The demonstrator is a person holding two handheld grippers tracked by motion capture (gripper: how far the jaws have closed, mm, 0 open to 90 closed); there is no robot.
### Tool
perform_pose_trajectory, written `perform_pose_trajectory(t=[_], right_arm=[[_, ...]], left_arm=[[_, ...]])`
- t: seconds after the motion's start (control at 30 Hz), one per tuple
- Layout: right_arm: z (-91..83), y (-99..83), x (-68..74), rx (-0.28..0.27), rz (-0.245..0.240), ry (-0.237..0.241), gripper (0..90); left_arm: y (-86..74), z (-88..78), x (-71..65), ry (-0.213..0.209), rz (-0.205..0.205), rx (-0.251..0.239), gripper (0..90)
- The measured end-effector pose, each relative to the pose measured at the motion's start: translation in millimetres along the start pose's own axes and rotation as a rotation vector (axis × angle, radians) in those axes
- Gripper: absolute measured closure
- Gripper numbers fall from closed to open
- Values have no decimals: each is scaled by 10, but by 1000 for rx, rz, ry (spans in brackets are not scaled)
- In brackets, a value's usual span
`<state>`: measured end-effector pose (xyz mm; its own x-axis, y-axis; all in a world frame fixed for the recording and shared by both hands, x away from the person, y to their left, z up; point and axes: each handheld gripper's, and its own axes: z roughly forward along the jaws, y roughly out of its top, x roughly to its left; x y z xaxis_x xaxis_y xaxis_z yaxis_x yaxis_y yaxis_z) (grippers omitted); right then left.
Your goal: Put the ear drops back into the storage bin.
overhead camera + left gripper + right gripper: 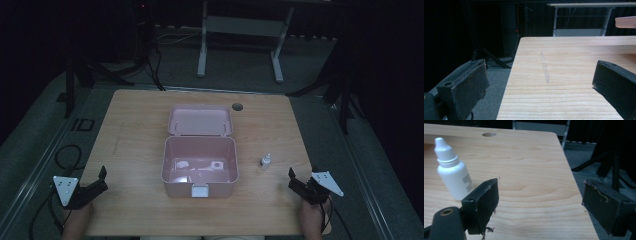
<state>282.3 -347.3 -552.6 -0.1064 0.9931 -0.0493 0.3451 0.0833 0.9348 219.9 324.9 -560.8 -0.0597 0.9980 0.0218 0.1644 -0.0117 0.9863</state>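
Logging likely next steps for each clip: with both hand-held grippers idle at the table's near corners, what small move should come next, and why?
Probably the right hand-held gripper swings left toward the small white plastic dropper bottle. Its jaws stand open, the bottle stands upright nearby, and the pink plastic box beside it lies open.

This looks like a lab or a recording studio, not a home. The wooden table (pixel 125 130) stands alone in the middle of the frame on a grey carpet floor (pixel 240 70), and the room around it is dark, with black curtains or walls at the top. At the upper left of the frame there are black stand legs (pixel 95 70) and loose cables (pixel 67 155) on the floor. At the top middle stands a second table with a white metal frame (pixel 240 45). The wooden table has a round cable hole (pixel 237 106) near its far edge, as office desks have.
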Motion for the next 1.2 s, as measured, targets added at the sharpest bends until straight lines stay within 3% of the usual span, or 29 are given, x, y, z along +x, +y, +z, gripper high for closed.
perform_pose_trajectory(t=[0.23, 0.47, 0.63, 0.7, 0.8, 1.03, 1.1, 1.2], right_arm=[[40, 17, -6, 50, 16, -20, 134], [123, 68, -2, 141, -19, 68, 136], [139, 108, -39, 204, 8, 107, 136], [147, 106, -66, 259, 39, 129, 136], [143, 112, -89, 313, 45, 143, 132], [134, 205, -99, 470, -19, 178, 123], [133, 240, -77, 505, -63, 179, 122], [135, 289, -67, 560, -77, 219, 122]], left_arm=[[1, -1, 4, 1, -6, -3, 4], [-2, 1, -6, -8, 1, -1, 3], [-2, 2, -5, -11, -1, -2, 3], [-3, 3, -5, -11, 0, 0, 3], [-2, 4, -5, -13, -1, 0, 3], [-2, 5, -3, -15, -2, 3, 3], [-3, 4, -7, -14, -1, 0, 3], [-3, 5, -7, -16, -1, 1, 3]])
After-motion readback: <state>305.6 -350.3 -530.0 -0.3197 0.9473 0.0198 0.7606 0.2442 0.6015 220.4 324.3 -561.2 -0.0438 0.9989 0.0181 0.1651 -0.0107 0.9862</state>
